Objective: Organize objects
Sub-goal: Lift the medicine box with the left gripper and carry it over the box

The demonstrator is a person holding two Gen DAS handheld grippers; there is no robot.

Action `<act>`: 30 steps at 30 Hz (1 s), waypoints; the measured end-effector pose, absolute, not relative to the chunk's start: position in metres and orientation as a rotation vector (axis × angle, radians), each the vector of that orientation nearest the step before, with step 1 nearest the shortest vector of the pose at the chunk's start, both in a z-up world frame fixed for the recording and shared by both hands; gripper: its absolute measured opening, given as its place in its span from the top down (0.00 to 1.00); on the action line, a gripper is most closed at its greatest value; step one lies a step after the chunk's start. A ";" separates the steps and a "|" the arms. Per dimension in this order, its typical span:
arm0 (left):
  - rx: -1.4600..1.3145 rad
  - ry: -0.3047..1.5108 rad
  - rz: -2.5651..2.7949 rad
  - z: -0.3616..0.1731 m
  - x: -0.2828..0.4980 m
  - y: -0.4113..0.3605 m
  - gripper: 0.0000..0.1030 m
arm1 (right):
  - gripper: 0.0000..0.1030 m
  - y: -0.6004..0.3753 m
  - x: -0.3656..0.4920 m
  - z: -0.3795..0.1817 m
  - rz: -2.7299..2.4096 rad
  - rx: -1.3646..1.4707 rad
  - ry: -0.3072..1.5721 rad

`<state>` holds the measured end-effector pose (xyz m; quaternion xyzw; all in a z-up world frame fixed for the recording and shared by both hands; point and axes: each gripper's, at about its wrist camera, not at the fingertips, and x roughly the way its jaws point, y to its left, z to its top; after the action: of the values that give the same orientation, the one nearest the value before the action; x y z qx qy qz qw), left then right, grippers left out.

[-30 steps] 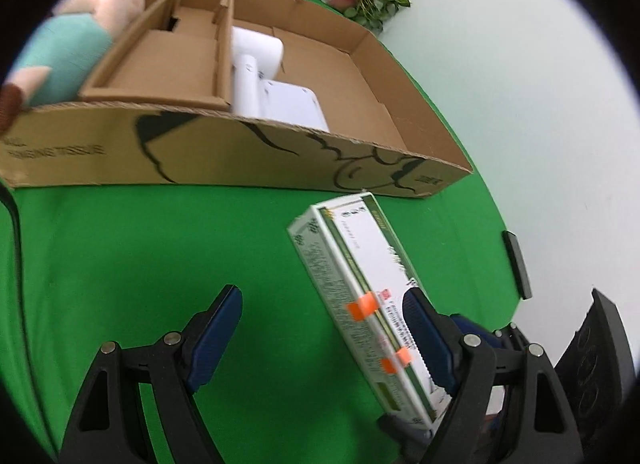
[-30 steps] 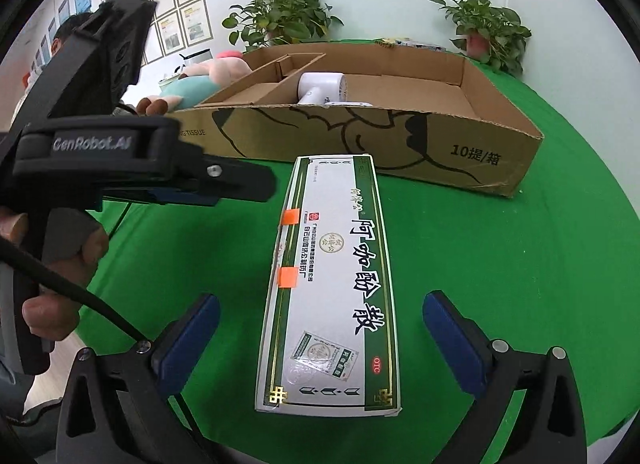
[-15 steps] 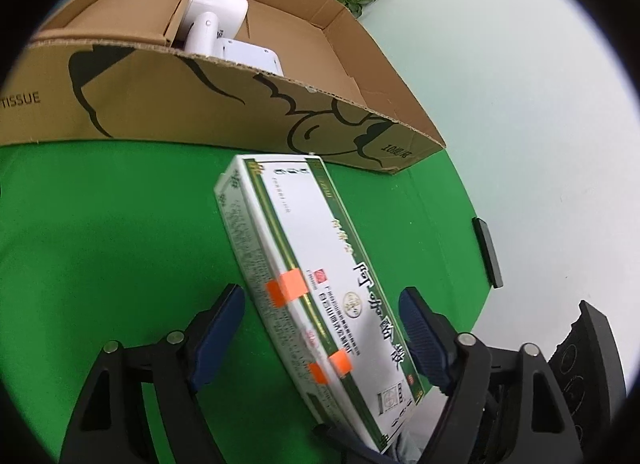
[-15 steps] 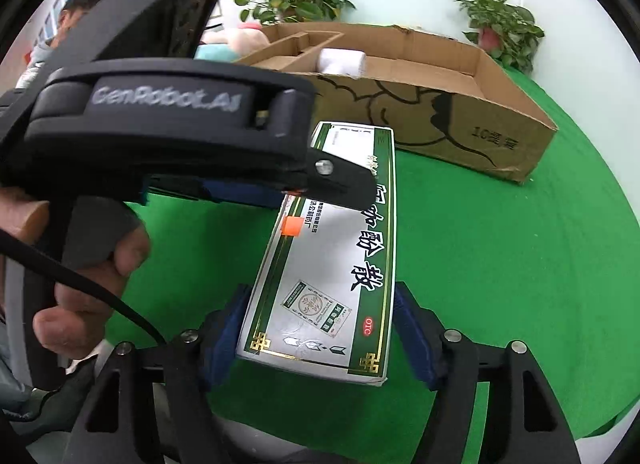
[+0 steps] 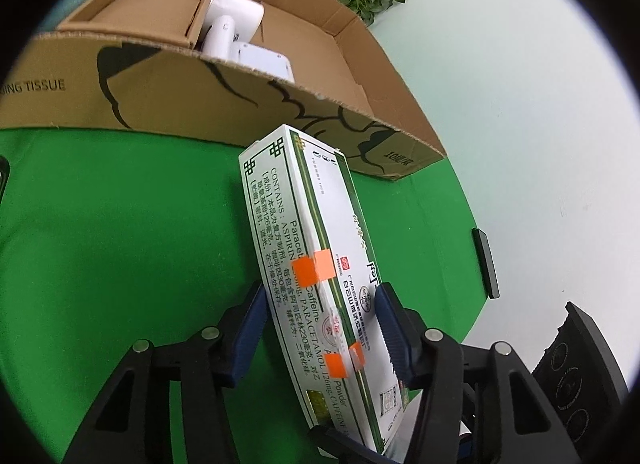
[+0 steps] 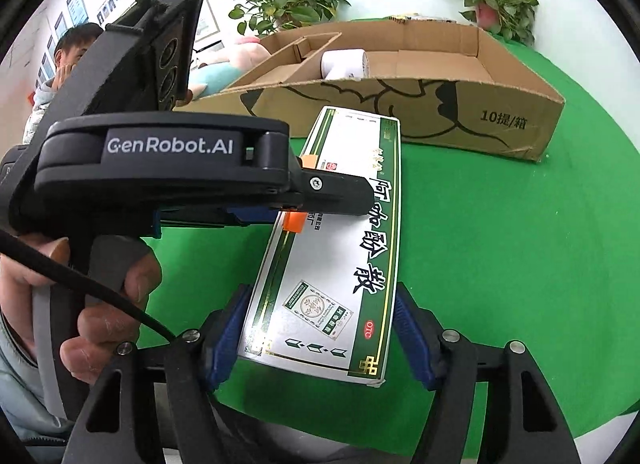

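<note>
A long white and green medicine box with orange tape tabs is held off the green table, tilted. My left gripper is shut on its long side. My right gripper is shut on the near end of the same box. The left gripper's black body crosses the box from the left in the right wrist view. Behind the box stands an open cardboard box, also in the right wrist view, holding white items.
A cardboard divider fills the box's left part. A plush toy lies behind the box at the left. Potted plants stand at the back. A person sits at far left. The table's edge runs right of the box.
Both grippers closed from open onto the medicine box. The box has come up off the table and tilted. The left gripper moved in over the box's side.
</note>
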<state>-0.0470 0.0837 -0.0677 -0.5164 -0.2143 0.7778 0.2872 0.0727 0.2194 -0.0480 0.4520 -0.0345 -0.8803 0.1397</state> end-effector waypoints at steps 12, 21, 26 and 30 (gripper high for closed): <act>-1.179 -0.420 2.182 0.019 -0.052 0.097 0.54 | 0.37 0.211 0.075 0.010 -2.711 1.100 -0.083; -1.060 -0.312 2.227 0.081 -0.077 0.097 0.55 | 0.38 0.220 0.046 0.065 -2.808 0.957 -0.084; -1.054 -0.332 2.229 0.110 -0.095 0.094 0.56 | 0.38 0.226 0.020 0.087 -2.802 0.936 -0.091; -1.071 -0.333 2.216 0.119 -0.125 0.098 0.56 | 0.39 0.236 -0.004 0.101 -2.792 0.941 -0.103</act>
<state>-0.1246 0.0980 0.1187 -0.4081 -0.1267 0.8444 0.3232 -0.0039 0.2358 0.1007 0.3177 -0.0347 -0.9426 0.0965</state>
